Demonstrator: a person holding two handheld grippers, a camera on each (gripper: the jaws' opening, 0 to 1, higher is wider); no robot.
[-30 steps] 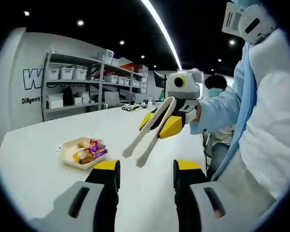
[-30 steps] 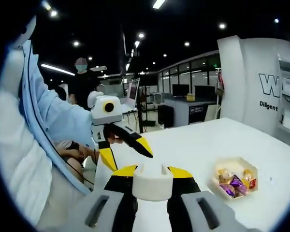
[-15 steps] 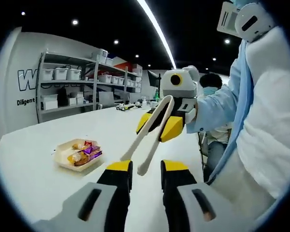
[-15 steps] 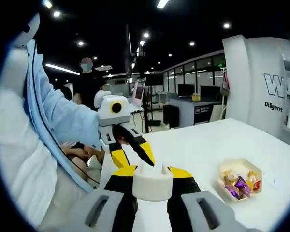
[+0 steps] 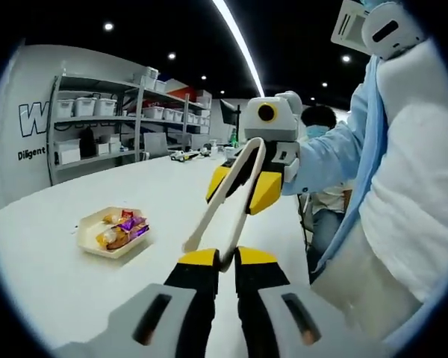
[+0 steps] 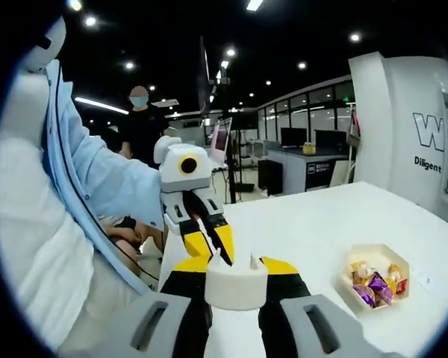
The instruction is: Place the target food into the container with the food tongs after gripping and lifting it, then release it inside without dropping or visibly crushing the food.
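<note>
Clamping the cream tongs (image 5: 222,201), the right gripper (image 6: 236,262) meets the left gripper (image 5: 221,260), jaws nearly together; container (image 5: 109,233) lies beyond.

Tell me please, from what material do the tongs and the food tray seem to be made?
The tongs, held in the right tool, look like smooth matte plastic: uniform cream colour with no metallic shine. The tray on the white table looks like pale moulded pulp or thin plastic; at this size I cannot tell which. The sweets inside have glossy, foil-like wrappers.
</note>
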